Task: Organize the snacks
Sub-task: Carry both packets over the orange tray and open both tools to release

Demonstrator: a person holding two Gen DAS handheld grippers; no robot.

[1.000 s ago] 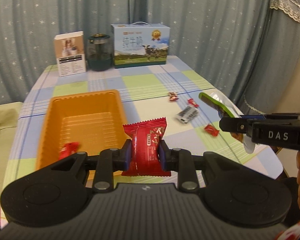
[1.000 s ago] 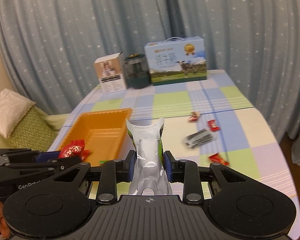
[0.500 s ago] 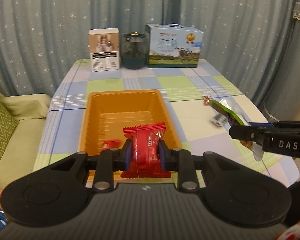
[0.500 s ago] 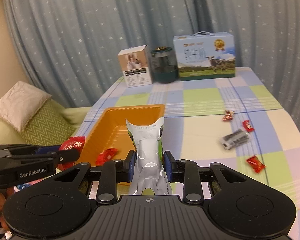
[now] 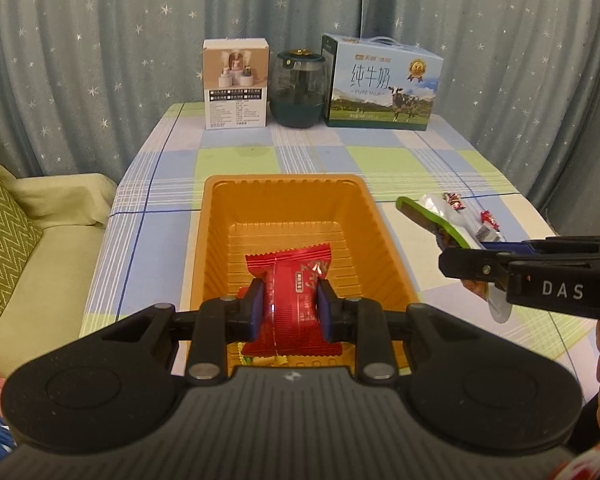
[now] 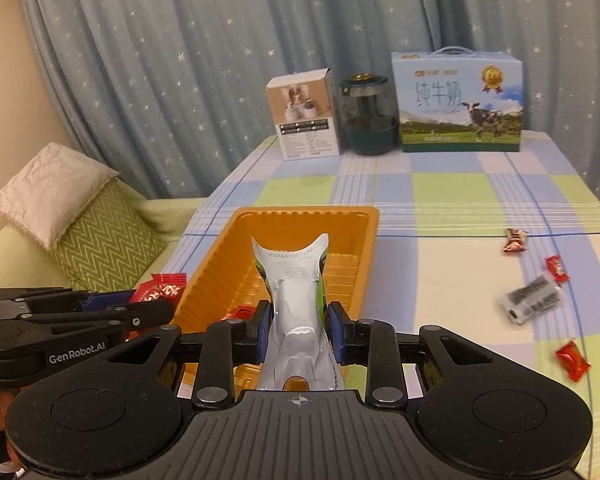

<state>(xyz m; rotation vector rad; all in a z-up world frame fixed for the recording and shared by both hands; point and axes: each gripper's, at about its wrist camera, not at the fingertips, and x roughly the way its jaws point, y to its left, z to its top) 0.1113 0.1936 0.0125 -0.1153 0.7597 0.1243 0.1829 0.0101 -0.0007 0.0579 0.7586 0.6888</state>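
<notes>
My left gripper [image 5: 290, 309] is shut on a red snack packet [image 5: 290, 280] and holds it over the near end of the orange tray [image 5: 216, 216]. My right gripper [image 6: 299, 331] is shut on a silver and green snack pouch [image 6: 294, 280], held upright above the tray's [image 6: 364, 264] near right side. The pouch [image 5: 432, 216] and the right gripper also show at the right of the left wrist view. A small red candy [image 6: 240, 313] lies in the tray. Loose red candies [image 6: 515, 240] [image 6: 556, 269] [image 6: 573, 360] and a grey wrapped snack [image 6: 530, 305] lie on the checked table to the right.
At the table's back stand a white box [image 5: 236, 84], a dark green jar [image 5: 298, 90] and a blue milk carton box [image 5: 382, 84]. A sofa with a green zigzag cushion [image 6: 104, 240] is left of the table. Curtains hang behind.
Both grippers have moved left toward the tray, each still holding its packet. The tray now sits centred under the left gripper, and the loose candies have shifted to the right.
</notes>
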